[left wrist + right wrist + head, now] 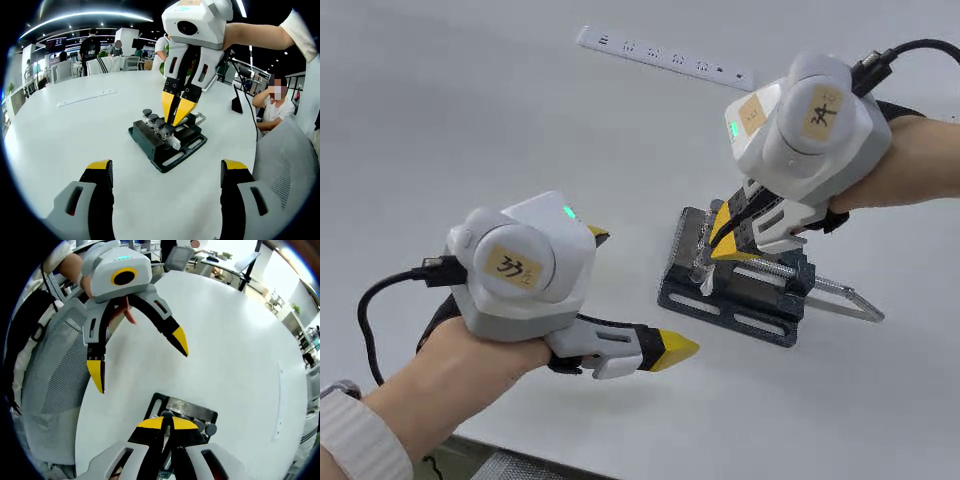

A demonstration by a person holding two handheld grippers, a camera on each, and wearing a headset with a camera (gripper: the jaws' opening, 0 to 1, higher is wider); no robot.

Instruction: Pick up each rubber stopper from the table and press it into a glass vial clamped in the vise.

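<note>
On the white tabletop, a dark vise clamps a row of glass vials topped with dark rubber stoppers, the right tongs tilted down over it with jaws pressed together, the left tongs nearby, spread wide and empty.

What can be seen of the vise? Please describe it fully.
The vise is dark, seemingly metal, with a slotted flat base lying on the white table. Its jaws clamp a row of small vials with dark tops. A thin metal handle sticks out one end. The shut right tongs point down at the row.
</note>
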